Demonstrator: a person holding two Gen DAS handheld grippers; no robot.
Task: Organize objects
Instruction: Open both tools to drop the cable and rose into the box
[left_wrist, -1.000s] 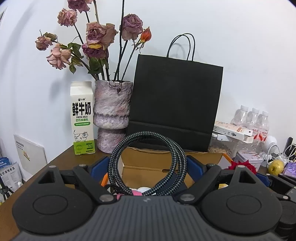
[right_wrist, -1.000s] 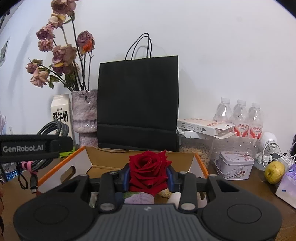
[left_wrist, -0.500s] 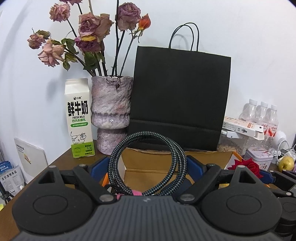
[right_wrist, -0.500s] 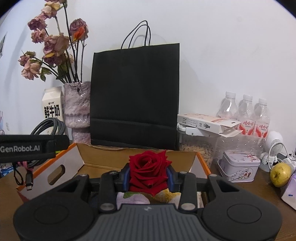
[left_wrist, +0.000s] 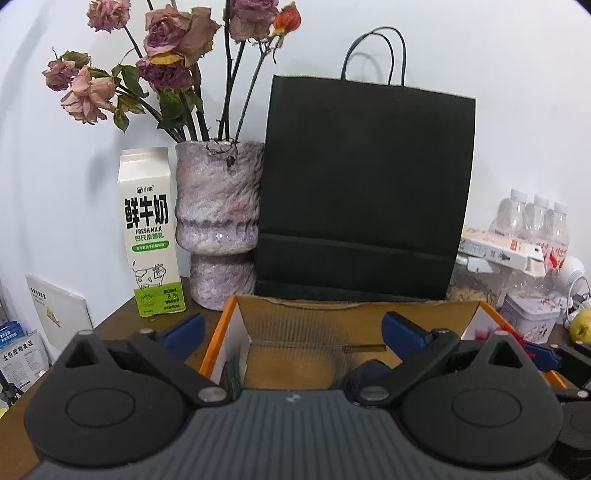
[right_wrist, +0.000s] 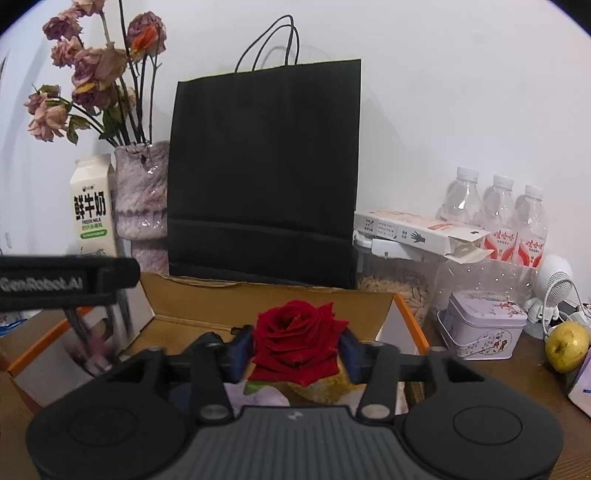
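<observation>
My left gripper hangs over the open cardboard box, its jaws opening wide with nothing gripped. The braided cable is a blurred streak falling into the box below it. In the right wrist view the same cable blurs under the left gripper's black body. My right gripper is over the box with a red rose between its blue pads. Its jaws are opening and the pads look just off the petals. Purple and yellow items lie in the box under the rose.
Behind the box stand a milk carton, a mottled vase of dried roses and a tall black paper bag. To the right are a grain jar with a flat carton on it, water bottles, a tin and a yellow fruit.
The left jaws have spread and the coiled cable has dropped out from between them into the box. The right pads have widened slightly around the rose. Both grippers moved closer over the box.
</observation>
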